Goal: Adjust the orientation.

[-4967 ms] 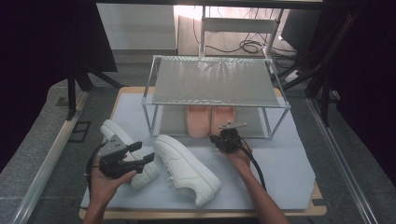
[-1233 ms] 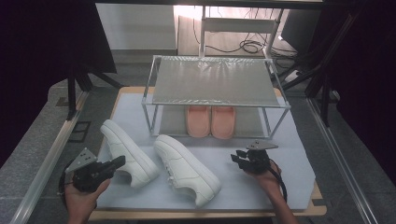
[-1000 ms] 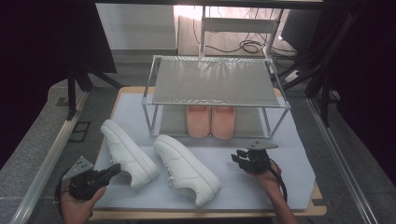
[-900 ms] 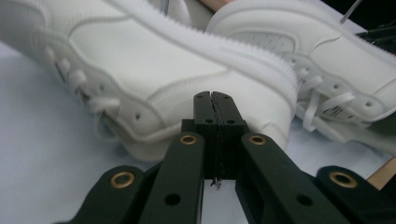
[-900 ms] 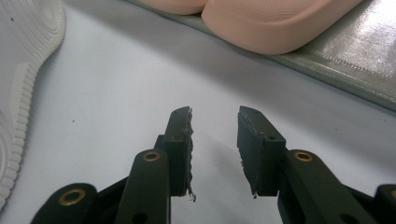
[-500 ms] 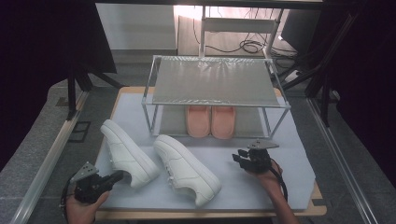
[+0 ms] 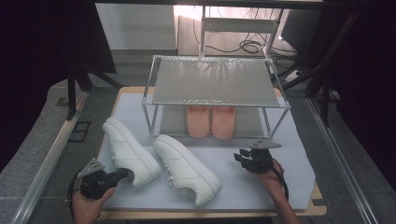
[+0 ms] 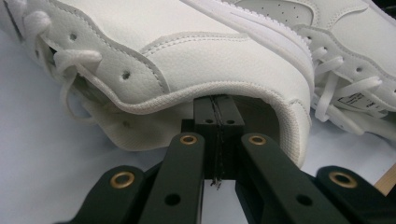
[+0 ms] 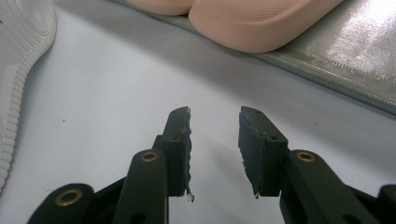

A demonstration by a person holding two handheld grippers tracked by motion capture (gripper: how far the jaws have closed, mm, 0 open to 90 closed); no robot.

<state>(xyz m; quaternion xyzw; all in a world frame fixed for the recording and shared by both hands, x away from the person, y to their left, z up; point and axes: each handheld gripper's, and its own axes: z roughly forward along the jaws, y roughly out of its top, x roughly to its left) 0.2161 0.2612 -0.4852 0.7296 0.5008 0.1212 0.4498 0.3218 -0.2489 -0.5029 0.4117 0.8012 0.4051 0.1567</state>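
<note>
Rack [image 7: 216,84] holds pink slippers [image 7: 211,120]; left gripper [image 8: 218,112], jaws pressed together, seemingly inside white shoe [image 8: 187,60] heel; right gripper [image 9: 214,122] gapes over bare mat [image 9: 93,93].

The high view looks forward and down on the whole table from above my side. The camera on my left gripper [image 8: 218,140] looks along its jaws, very close to the white sneaker [image 8: 187,60]. The camera on my right gripper [image 9: 214,140] faces the pink slippers [image 9: 252,21], low over the mat; both appear also from above.
</note>
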